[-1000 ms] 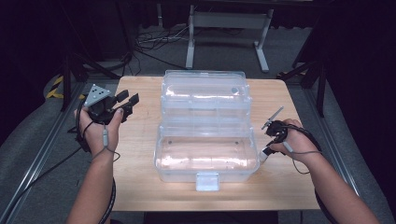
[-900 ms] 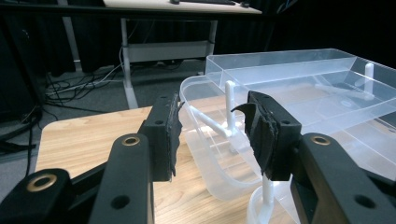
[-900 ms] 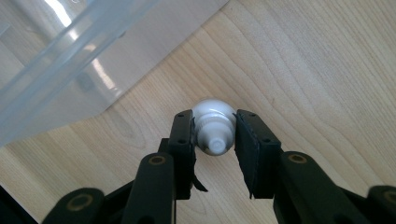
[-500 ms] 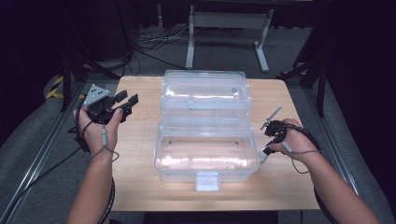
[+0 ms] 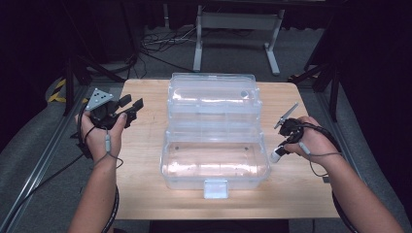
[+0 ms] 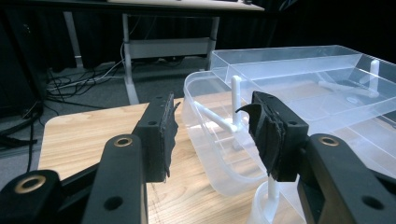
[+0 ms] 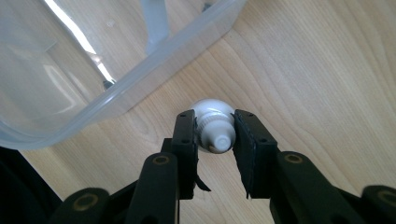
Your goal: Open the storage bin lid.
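Observation:
A clear plastic box [image 5: 214, 160] stands open in the middle of the wooden table [image 5: 145, 160], its lid [image 5: 211, 97] laid back behind it. My right gripper [image 5: 281, 149] hovers just off the box's right end, pointing down. Its jaws have just been closing and are shut on a small white capped bottle [image 7: 212, 112], held a little above the wood. My left gripper [image 5: 132, 103] hangs over the table's left side, aimed toward the box. Its jaws have just been opening; nothing lies between the pads [image 6: 163, 135].
A white latch tab [image 5: 215, 188] juts from the box's front wall. White hinge arms [image 6: 236, 100] join lid and base. Beyond the table stand a metal frame [image 5: 233, 29] and floor cables [image 5: 155, 43]. Bare wood flanks the box on both sides.
My right gripper has risen slightly with the white bottle in its jaws. The left hand has stayed in place.

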